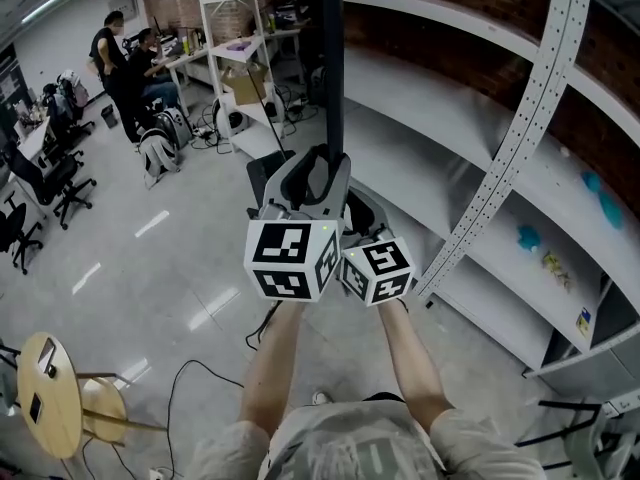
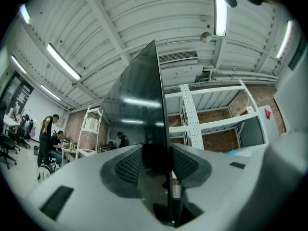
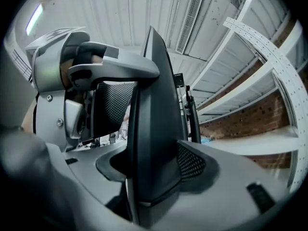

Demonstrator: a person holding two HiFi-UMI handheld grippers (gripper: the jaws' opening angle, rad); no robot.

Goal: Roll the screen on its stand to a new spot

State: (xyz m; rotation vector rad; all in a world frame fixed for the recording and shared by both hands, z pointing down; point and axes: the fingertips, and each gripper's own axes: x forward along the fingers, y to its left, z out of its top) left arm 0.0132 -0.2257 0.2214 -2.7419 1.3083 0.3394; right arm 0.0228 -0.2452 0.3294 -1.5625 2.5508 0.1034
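Observation:
The black screen [image 1: 332,58] shows edge-on in the head view as a dark upright bar rising from my hands. My left gripper [image 1: 322,165] is shut on its edge, and my right gripper [image 1: 357,211] is shut on it just below and to the right. In the left gripper view the thin dark panel [image 2: 139,100] stands between the two pads of the left gripper [image 2: 156,160], which press on both faces. In the right gripper view the screen's thicker edge [image 3: 156,105] fills the jaws of the right gripper [image 3: 154,163], with the left gripper [image 3: 96,81] clamped above it. The stand is mostly hidden.
White metal shelving [image 1: 470,128] with a perforated upright [image 1: 520,128] runs close along the right. A round wooden table [image 1: 45,393] and floor cables [image 1: 185,388] lie at bottom left. People at desks [image 1: 125,63], office chairs [image 1: 50,178] and a white rack [image 1: 235,48] are farther back.

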